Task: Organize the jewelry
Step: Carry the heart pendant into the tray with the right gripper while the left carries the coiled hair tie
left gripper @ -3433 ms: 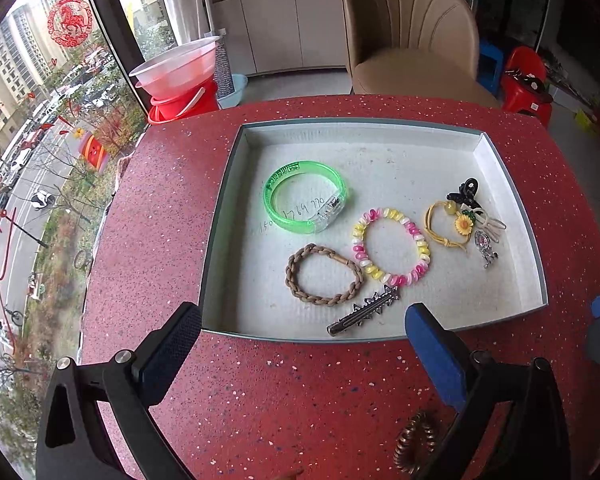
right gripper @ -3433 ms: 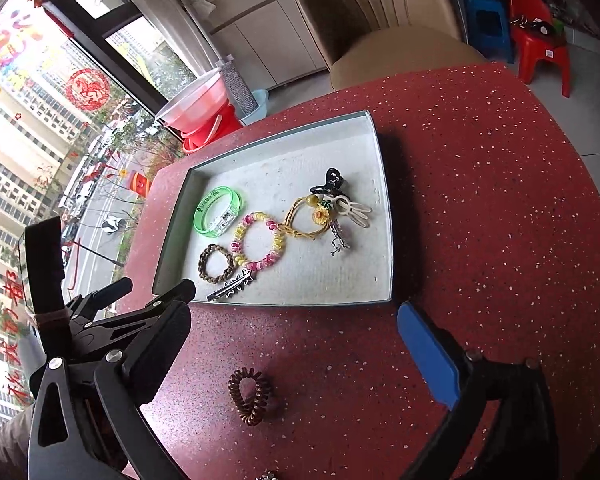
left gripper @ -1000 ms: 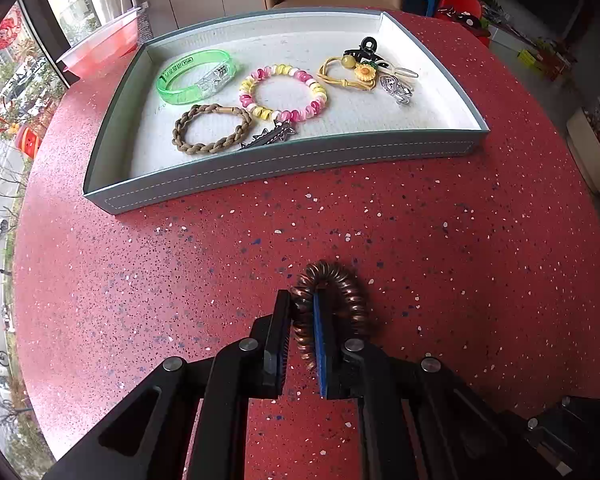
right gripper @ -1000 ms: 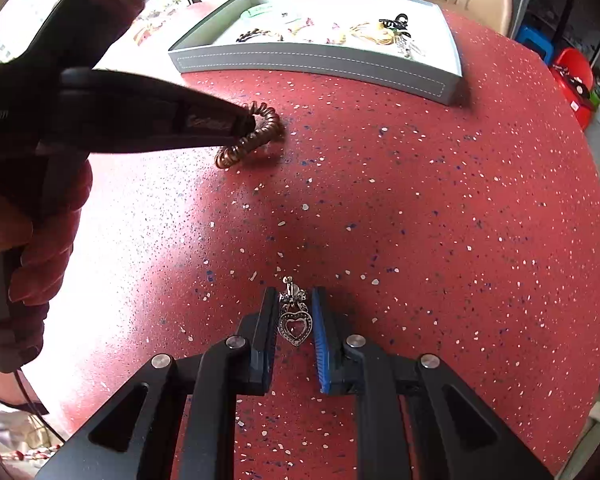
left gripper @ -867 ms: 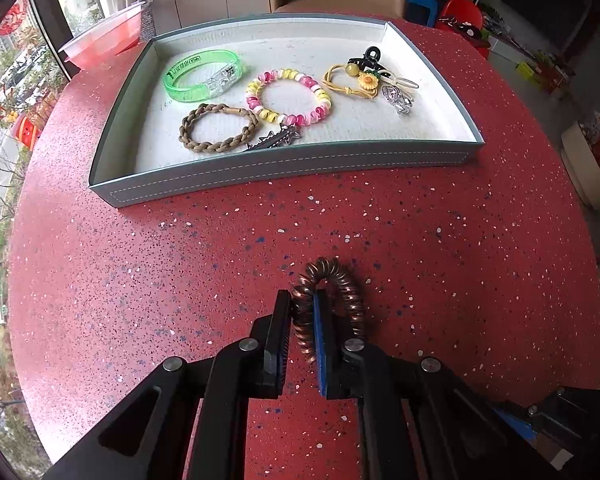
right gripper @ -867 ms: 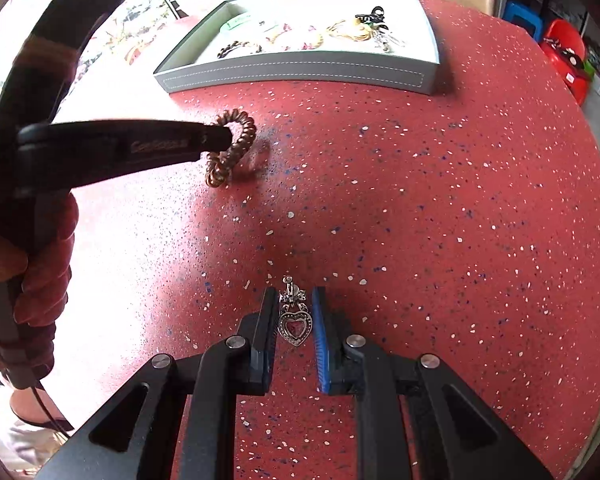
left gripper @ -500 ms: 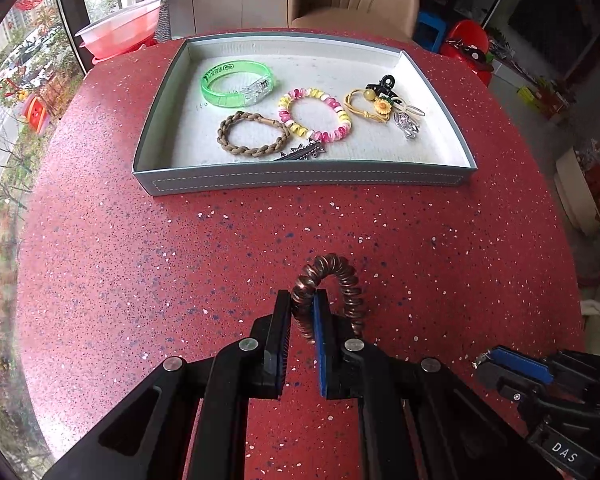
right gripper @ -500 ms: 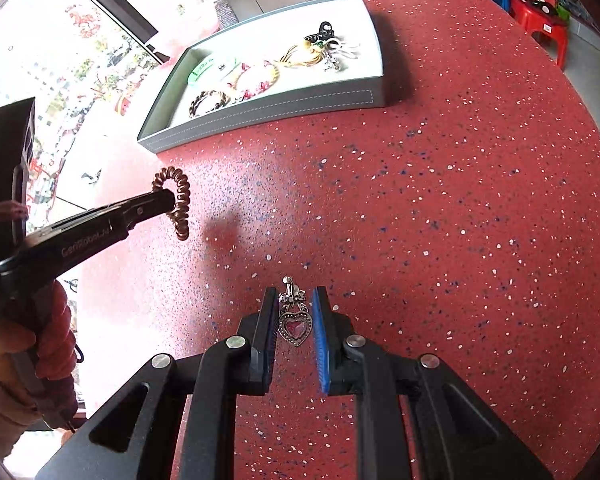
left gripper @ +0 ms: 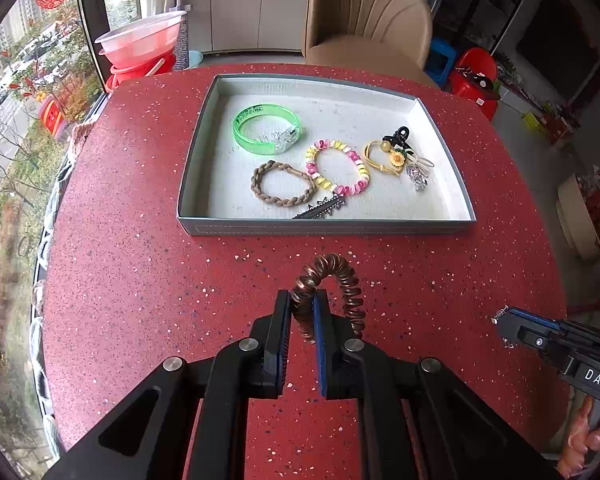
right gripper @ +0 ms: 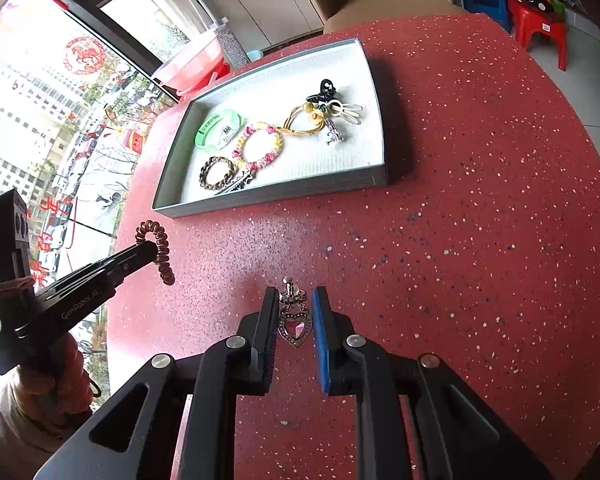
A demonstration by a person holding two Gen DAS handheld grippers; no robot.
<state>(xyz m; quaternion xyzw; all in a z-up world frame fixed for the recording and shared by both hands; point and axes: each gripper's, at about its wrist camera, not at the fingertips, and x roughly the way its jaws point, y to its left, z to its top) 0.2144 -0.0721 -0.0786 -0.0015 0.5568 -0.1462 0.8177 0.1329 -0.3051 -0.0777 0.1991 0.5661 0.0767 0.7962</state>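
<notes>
A brown spiral hair tie (left gripper: pixel 332 292) is pinched in the left gripper (left gripper: pixel 302 312), clear of the red speckled table (left gripper: pixel 140 280). A heart-shaped pendant (right gripper: pixel 295 326) is clamped between the pads of the right gripper (right gripper: pixel 294 312). The grey tray (left gripper: pixel 328 227) is seen at 12 o'clock of both grippers; inside are laid a green bangle (left gripper: pixel 266 130), a braided band (left gripper: pixel 282 189), a beaded bracelet (left gripper: pixel 338 168) and a sunflower tie (left gripper: pixel 396 157).
</notes>
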